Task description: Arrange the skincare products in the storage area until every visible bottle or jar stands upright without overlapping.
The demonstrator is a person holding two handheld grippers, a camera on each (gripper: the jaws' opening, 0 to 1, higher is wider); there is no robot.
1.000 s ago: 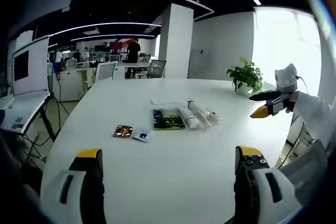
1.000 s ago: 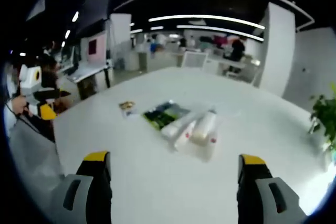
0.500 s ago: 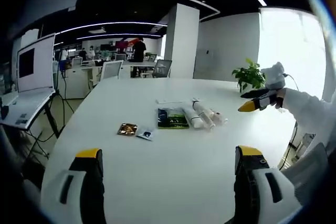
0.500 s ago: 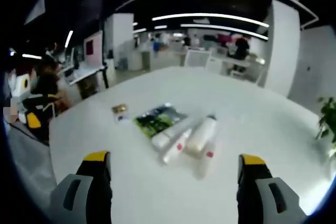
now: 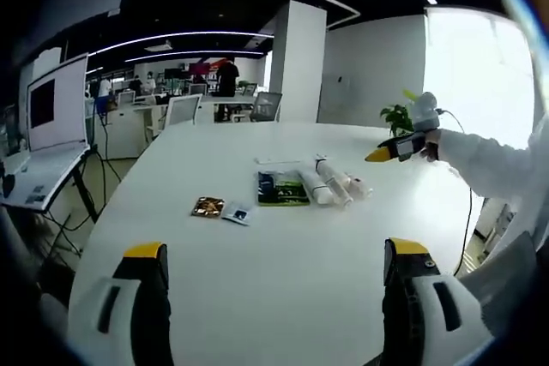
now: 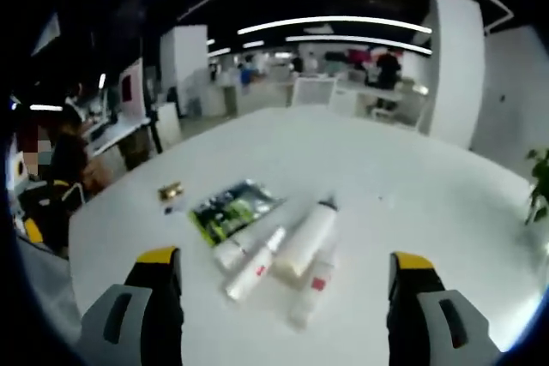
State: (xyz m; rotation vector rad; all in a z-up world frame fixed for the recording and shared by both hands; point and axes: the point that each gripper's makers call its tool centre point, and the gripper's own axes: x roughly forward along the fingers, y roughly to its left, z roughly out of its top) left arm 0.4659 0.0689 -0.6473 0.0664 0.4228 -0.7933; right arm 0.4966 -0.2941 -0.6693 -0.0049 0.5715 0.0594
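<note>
Skincare bottles [image 6: 296, 250] lay flat, bunched mid-table [image 6: 446, 212] beside green pouch [image 6: 227, 209], nearer in my right gripper view than 1 s ago | right gripper [image 6: 283, 285] jaws spread, empty, closer to bottles | left gripper [image 5: 274, 276] spread, empty, well back
</note>
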